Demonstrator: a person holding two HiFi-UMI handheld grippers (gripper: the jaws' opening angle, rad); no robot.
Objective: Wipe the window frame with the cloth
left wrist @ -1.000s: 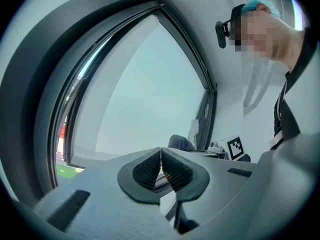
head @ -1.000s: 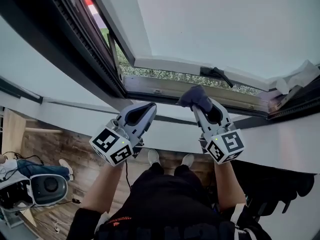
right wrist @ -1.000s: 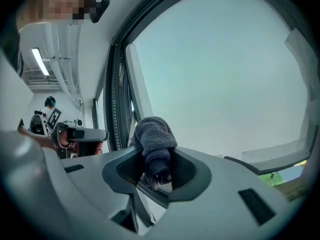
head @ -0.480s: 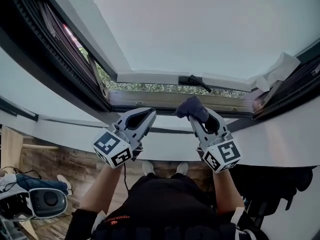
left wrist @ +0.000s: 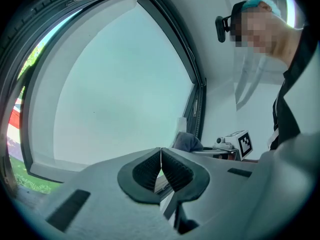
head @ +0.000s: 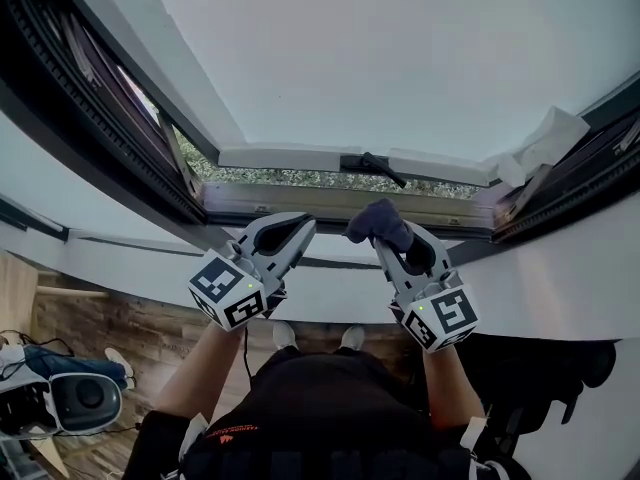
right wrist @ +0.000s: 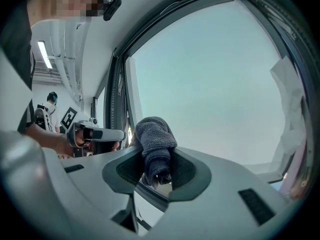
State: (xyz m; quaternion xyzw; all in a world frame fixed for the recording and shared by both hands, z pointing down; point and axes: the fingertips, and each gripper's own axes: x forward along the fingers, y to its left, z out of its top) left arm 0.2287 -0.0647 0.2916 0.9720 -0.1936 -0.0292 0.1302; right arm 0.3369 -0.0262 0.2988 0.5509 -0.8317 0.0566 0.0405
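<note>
The right gripper [right wrist: 156,170] clamps the bunched cloth [head: 378,220]. Over the last second the cloth has stayed just short of the lower window frame [head: 300,200], so wiping has apparently not begun. The left gripper [left wrist: 160,166] is closed and empty.

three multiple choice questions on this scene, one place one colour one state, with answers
1. Where is the cloth? A) in the left claw B) between the right claw's jaws C) in neither claw
2. What colour is the cloth? A) yellow B) white C) dark grey-blue
3. The left claw's jaws are? A) shut on nothing B) wide apart C) shut on cloth

1 B, the right gripper view shows it pinched there; 2 C, seen in both views; 3 A, they meet, nothing between.
</note>
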